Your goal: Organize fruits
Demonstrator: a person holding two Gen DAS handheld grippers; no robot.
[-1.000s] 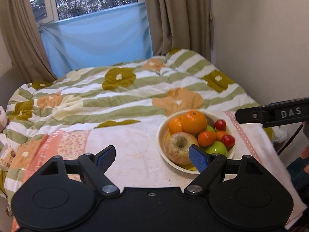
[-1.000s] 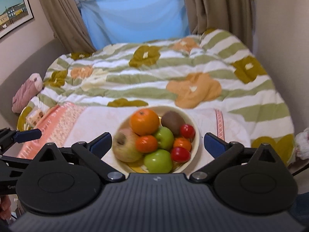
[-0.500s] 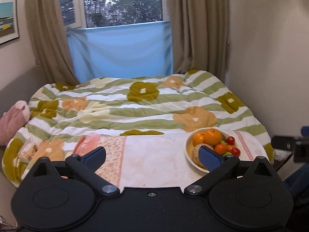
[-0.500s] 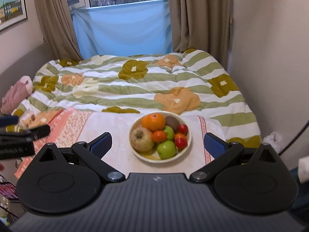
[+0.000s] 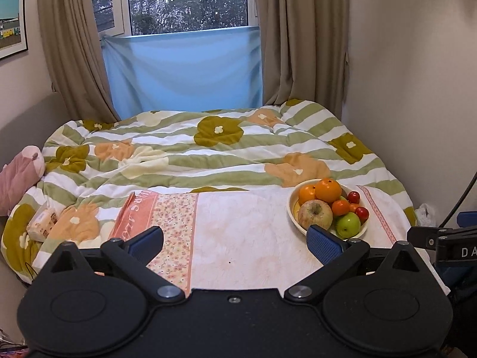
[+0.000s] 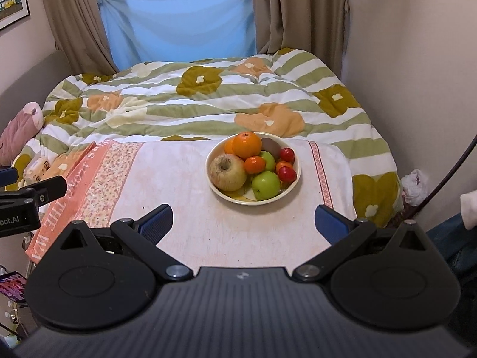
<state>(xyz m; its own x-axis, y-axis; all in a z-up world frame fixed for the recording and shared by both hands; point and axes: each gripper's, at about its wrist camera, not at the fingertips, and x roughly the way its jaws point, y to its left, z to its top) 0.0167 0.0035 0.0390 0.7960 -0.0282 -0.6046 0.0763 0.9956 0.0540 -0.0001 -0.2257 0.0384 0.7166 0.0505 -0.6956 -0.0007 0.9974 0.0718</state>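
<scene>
A: Where does the left tool stand?

B: Low in the frame of the left wrist view, its blue pads spread wide after just opening further, with nothing between them but the pale cloth. The right pad sits in front of the near rim of the bowl in the picture, though whether it touches is hard to tell from this angle.

A: And the right tool?

B: Its jaws are also wide apart and empty, at the bottom of the right wrist view, with bare cloth between the pads. The bowl lies above them, right of centre, clear of both pads.

A: What is in the bowl?

B: A large orange on top, a big yellowish apple at the left, a green apple at the front, a small orange fruit between them, small red fruits at the right, and a brown one behind, perhaps a kiwi.

A: And further out?

B: The cloth lies on the near part of a bed with a green-striped flowered quilt. A pink cushion is at the left edge. Blue fabric hangs under the window between beige curtains at the top.
</scene>
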